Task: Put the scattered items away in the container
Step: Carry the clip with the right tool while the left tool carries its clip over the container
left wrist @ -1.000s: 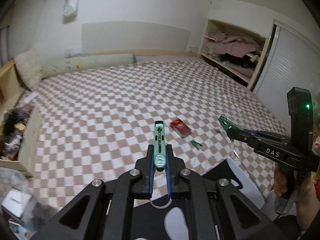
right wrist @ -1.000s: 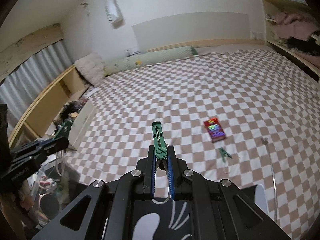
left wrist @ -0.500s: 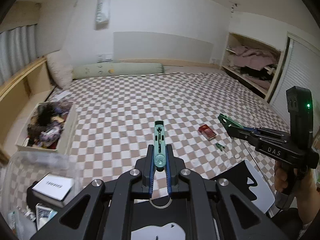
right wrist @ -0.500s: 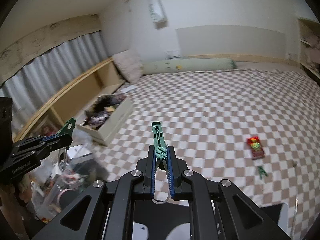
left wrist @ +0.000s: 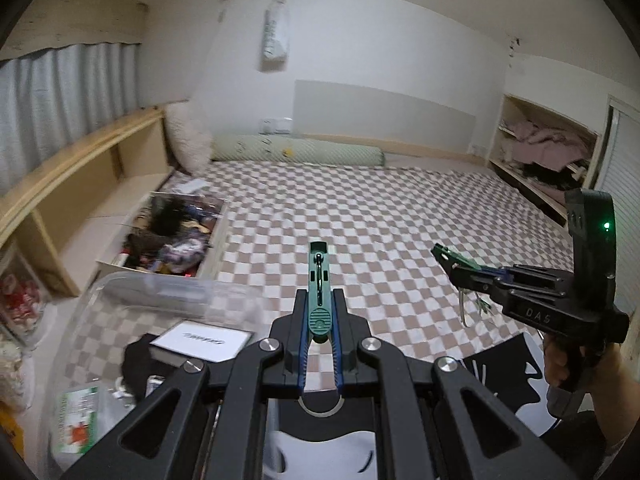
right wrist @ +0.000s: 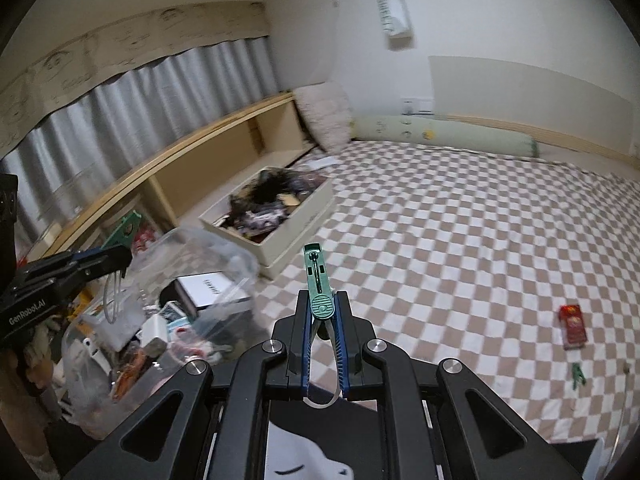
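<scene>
– Where is the clear container (right wrist: 192,237)?

– Near left in the right wrist view, at the edge of the checkered bed (right wrist: 460,240). It is see-through and already crowded: a white box (right wrist: 208,286) with dark lettering lies on top, and small packets and oddments are heaped under it, too blurred to name.

– And the loose items?

– A red pack (right wrist: 573,326) lies flat on the bed at the near right, well apart from the container. A green clip (right wrist: 578,376) sits just nearer than the pack.

– How are the tools?

– The left tool (left wrist: 319,276) has its green tips pressed together, and I see nothing between them. It hangs above the container's near right side. The right tool (right wrist: 316,276) is pinched narrow too, tips meeting with nothing gripped, and it is raised over the bed between the container and the red pack.

– Anything else around?

– A cream box (right wrist: 296,224) heaped with dark clutter stands just beyond the container. A long green bolster (right wrist: 440,136) lies along the far wall.
</scene>
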### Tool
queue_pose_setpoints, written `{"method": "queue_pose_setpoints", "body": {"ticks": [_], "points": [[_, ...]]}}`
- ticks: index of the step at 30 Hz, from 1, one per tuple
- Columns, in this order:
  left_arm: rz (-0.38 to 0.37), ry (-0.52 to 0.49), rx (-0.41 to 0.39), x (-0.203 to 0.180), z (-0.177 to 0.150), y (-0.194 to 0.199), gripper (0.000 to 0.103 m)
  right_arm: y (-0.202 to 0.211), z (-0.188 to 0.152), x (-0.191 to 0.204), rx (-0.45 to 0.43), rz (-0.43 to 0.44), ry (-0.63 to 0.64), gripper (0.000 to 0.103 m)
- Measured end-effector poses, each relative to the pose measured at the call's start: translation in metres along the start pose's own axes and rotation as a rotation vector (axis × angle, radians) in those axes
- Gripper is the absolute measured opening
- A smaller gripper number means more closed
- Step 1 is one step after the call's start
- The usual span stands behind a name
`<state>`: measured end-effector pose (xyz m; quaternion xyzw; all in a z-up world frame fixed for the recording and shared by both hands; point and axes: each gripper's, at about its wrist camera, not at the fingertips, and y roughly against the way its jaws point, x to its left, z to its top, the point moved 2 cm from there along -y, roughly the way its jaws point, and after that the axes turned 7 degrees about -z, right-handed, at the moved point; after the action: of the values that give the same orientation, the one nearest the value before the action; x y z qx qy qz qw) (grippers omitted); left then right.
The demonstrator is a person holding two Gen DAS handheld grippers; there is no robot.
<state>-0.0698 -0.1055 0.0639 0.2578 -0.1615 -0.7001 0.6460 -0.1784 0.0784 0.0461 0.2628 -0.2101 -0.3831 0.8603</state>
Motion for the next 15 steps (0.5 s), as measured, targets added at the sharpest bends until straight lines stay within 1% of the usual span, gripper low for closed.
{"method": "queue_pose_setpoints", "body": {"ticks": [4, 10, 13, 15], "points": [[0.004, 0.008, -0.012, 0.014, -0.011, 0.018, 0.010, -0.005, 0.003, 0.028, 0.003, 0.047, 0.042, 0.012], [0.011, 0.029, -0.010, 0.034, -0.033, 0.036, 0.010, -0.009, 0.000, 0.063, 0.011, 0.110, 0.092, 0.012], [0.039, 0.024, -0.002, 0.043, -0.048, 0.042, 0.010, -0.009, -0.002, 0.083, 0.013, 0.161, 0.124, 0.012], [0.053, 0.037, 0.000, 0.049, -0.057, 0.046, 0.010, -0.009, -0.004, 0.093, 0.014, 0.178, 0.143, 0.012]]}}
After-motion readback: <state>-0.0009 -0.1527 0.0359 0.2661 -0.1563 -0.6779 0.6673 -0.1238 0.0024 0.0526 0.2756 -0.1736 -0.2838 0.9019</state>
